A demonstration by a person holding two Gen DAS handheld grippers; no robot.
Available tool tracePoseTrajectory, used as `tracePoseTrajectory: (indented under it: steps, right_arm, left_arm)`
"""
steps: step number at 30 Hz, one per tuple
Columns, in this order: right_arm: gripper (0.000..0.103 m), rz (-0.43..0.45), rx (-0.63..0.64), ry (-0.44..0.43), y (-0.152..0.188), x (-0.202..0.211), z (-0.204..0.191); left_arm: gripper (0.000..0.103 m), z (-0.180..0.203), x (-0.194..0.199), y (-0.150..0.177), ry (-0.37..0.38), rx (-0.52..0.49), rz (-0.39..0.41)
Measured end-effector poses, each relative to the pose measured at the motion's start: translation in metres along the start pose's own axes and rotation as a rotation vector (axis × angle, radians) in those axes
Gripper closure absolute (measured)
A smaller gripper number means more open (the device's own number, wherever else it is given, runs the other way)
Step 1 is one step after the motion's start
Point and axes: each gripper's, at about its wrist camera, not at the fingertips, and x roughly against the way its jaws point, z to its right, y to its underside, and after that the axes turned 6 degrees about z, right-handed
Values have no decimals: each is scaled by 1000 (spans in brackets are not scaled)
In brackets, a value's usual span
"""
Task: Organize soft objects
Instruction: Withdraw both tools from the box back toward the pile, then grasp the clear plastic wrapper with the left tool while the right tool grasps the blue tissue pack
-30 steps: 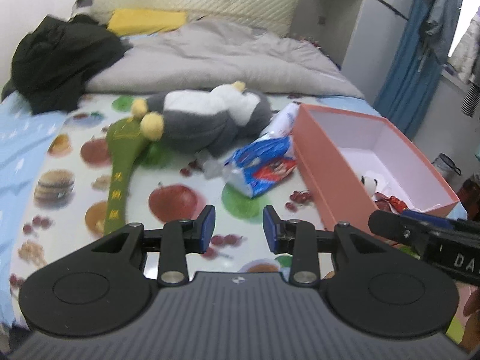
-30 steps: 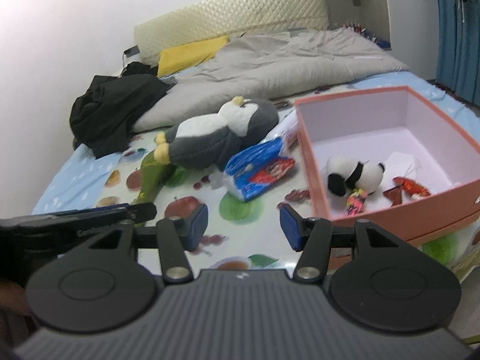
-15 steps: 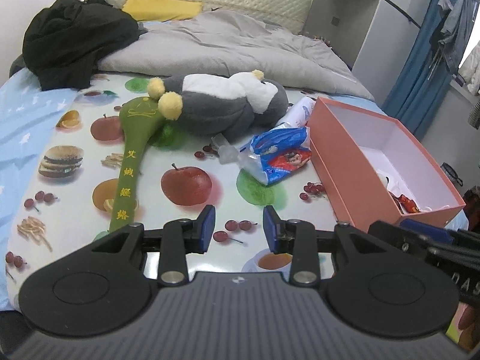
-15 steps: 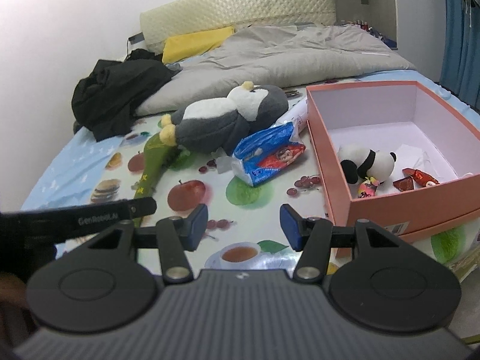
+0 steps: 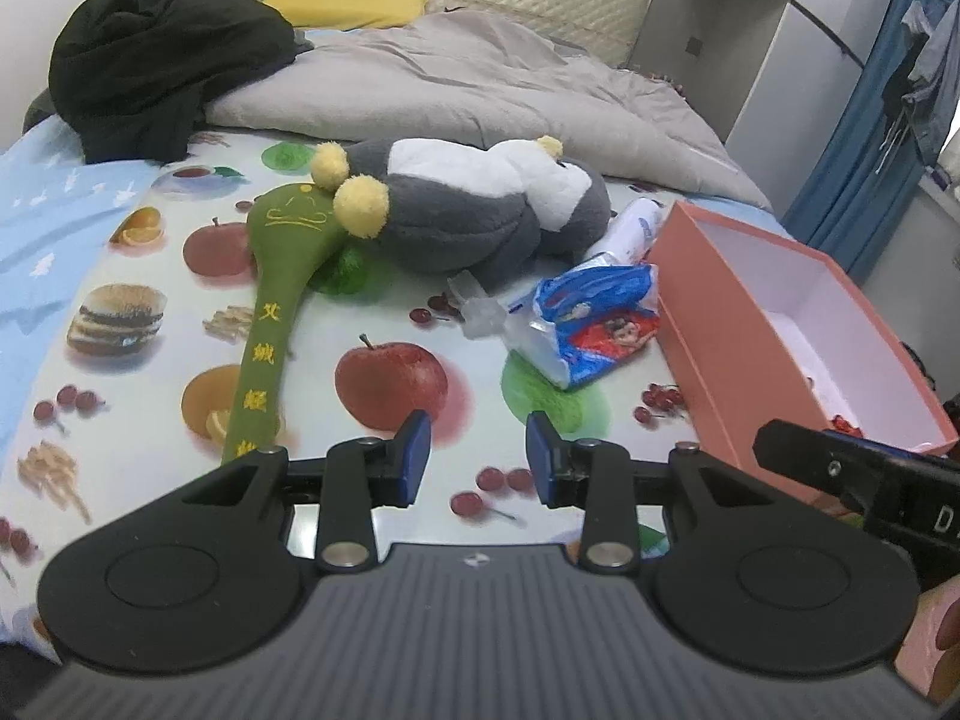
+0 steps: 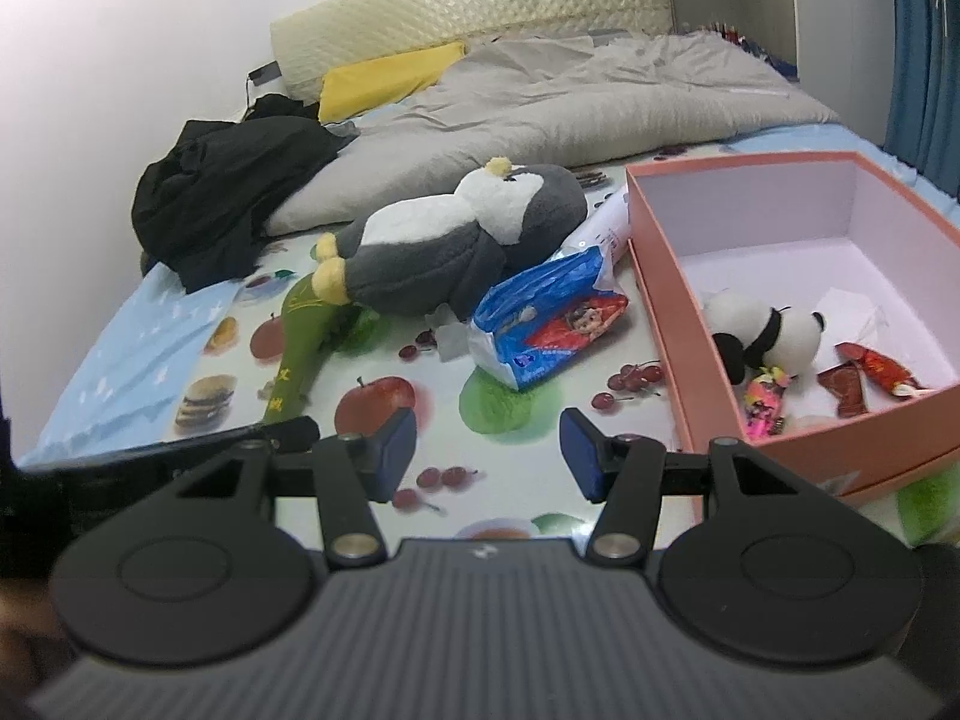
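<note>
Both grippers hover over near edge of the bed, nothing grasped. Left gripper (image 5: 478, 459) jaws apart w/ only fruit-print sheet (image 5: 150, 228) showing between pads; right gripper (image 6: 488, 455) also released, gap a bit wider, empty.

Soft stuff to sort sits mid-bed: grey/white penguin plush (image 5: 474, 204) lying on its side, feet to the left, partly on top of the green fabric paddle (image 5: 270, 312), which runs from under the feet toward near-left. Blue/red snack bag (image 6: 540, 324) just right of penguin, near the pink box (image 6: 666, 294) left wall; white tube (image 6: 606, 228) tucked betw. penguin and box.

Box on the right is open, prob. the collection bin: panda plush (image 6: 762, 336) already inside w/ red wrappers (image 6: 864, 372) & a pink trinket (image 6: 762, 402).

Grippers look staged for approach — jaws pre-opened, angled down at the pile. Penguin is bulky, prob. needs both or a pinch on a limb. Far side: grey duvet (image 5: 480, 78), black clothes (image 5: 156, 54) far-left, untouched.
</note>
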Motion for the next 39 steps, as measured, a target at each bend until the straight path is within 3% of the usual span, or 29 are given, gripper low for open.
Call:
tracePoseTrajectory:
  steps: [8,11,14,22,31,39]
  right_arm:
    - [47,-36,-35,-3,-7,-60,10]
    - [33,-30,-65,6,-12,-83,15]
    - [33,-17,-78,12,-17,-103,18]
    - [33,-21,-140,31,-26,-155,21]
    - [33,-118,-292,30,-26,-212,27]
    - [34,-164,-398,35,-26,-240,41]
  left_arm:
    - [63,-10,-66,-10,-24,0,-29]
    - [61,-12,-95,-12,-20,-6,-40]
    - [55,-12,-120,-13,-4,-17,-35]
    - [55,-6,-173,-14,14,-69,-13]
    - [54,-9,-206,-21,40,-37,-5]
    - [55,-16,-213,-22,65,-17,-2]
